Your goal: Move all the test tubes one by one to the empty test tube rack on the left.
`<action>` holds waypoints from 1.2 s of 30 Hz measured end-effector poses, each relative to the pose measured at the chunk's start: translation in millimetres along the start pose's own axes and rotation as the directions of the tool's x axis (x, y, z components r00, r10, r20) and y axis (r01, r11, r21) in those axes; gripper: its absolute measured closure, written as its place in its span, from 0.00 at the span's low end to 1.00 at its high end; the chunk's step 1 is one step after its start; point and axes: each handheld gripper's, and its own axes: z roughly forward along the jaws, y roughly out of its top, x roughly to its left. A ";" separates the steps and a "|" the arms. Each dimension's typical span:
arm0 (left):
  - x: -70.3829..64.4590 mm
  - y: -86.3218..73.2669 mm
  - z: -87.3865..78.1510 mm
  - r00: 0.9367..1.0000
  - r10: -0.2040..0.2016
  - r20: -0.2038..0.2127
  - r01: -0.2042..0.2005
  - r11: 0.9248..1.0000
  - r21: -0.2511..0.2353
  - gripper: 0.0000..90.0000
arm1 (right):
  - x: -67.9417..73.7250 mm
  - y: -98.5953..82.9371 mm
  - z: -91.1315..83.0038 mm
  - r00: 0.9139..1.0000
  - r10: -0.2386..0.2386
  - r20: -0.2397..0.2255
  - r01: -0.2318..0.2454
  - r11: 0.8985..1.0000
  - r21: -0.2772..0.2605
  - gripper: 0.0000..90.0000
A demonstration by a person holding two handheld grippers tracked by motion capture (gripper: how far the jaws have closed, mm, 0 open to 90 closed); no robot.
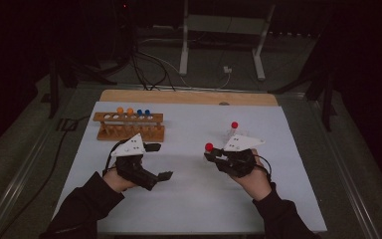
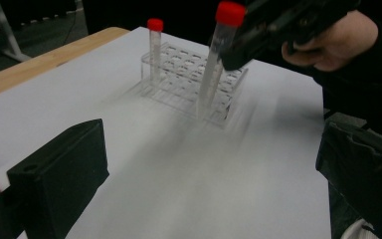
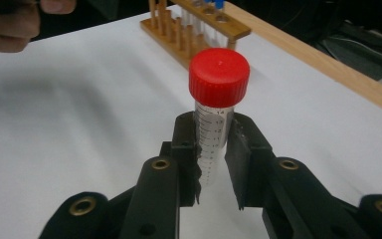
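The white-covered desk (image 1: 189, 199) is filling the middle of the high view, carrying a wooden test-tube rack (image 1: 129, 125) with orange- and blue-capped tubes at upper left and a clear plastic tube rack (image 2: 189, 84) right of centre, where one red-capped tube (image 2: 154, 47) is already standing. The right gripper (image 3: 214, 149) is holding its fingers closed on a second clear, red-capped plastic tube (image 3: 215, 119), upright just in front of the clear rack, seemingly not yet seated. The left gripper (image 1: 154, 162), at lower left, is hanging with fingers open and empty.
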 end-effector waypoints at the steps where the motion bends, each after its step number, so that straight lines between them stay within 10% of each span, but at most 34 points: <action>1: -0.8 2.0 0.9 1.000 0.003 -0.002 -0.003 1.000 -0.002 0.01 | 1.6 -0.2 1.2 1.000 -0.004 -0.005 0.004 1.000 0.001 0.83; 16: -13.6 21.2 33.8 0.998 0.046 0.032 -0.046 0.999 -0.009 0.10 | 18.4 -3.8 14.4 0.997 -0.036 -0.061 0.038 0.999 0.029 0.83; 36: -16.0 30.1 61.2 0.995 0.100 0.023 -0.100 0.995 0.006 0.66 | 25.5 -3.2 18.2 0.995 -0.047 -0.089 0.049 0.998 0.028 0.83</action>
